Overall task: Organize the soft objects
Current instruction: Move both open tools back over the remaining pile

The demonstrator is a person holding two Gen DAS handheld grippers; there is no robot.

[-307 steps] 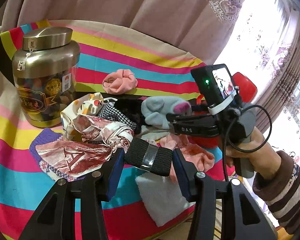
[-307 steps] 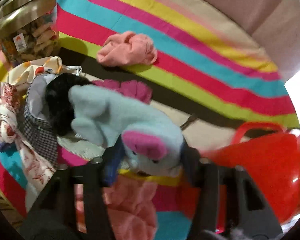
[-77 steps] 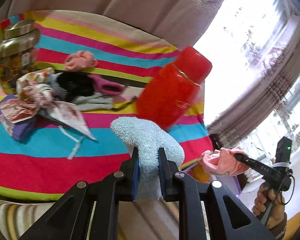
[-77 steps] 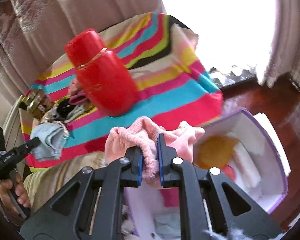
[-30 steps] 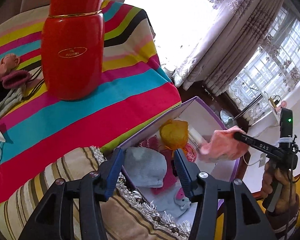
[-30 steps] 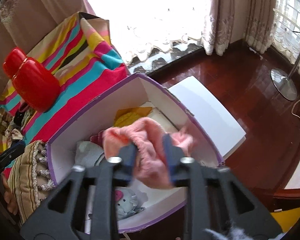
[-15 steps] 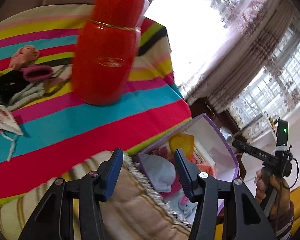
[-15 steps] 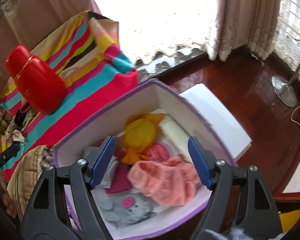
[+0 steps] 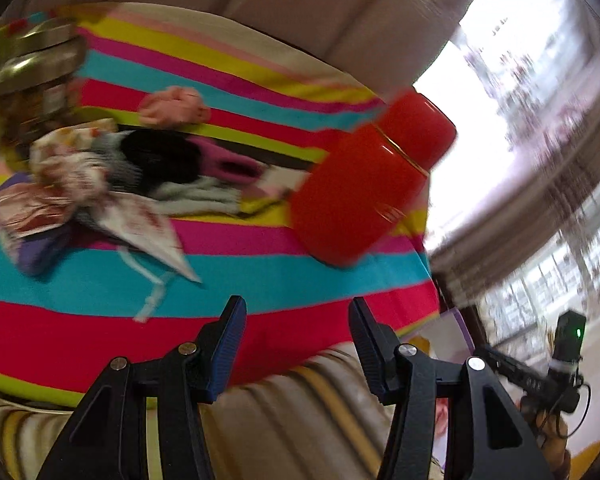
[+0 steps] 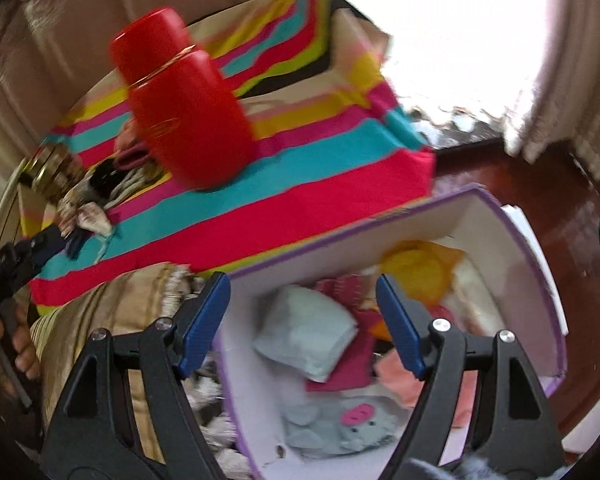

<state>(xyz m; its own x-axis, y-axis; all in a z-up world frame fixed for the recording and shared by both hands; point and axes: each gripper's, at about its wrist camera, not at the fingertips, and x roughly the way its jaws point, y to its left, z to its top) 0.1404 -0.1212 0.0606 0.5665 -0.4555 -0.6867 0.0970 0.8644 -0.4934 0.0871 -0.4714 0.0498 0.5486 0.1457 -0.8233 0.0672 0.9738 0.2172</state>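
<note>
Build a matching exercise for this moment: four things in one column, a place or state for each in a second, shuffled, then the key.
Things
1. light blue sock
2. red thermos
3. pink sock ball
4. left gripper

Places or states
A. open, holding nothing
B. lying in the purple-edged box
C. standing on the striped cloth, right of the pile
D. on the striped cloth beyond the fabric pile, near the metal-lidded jar

Pairs: 1-B, 2-C, 3-D, 4-A

Left wrist view faces the striped table (image 9: 100, 320); right looks down into the box (image 10: 500, 232); both share the red flask (image 9: 364, 192).
</note>
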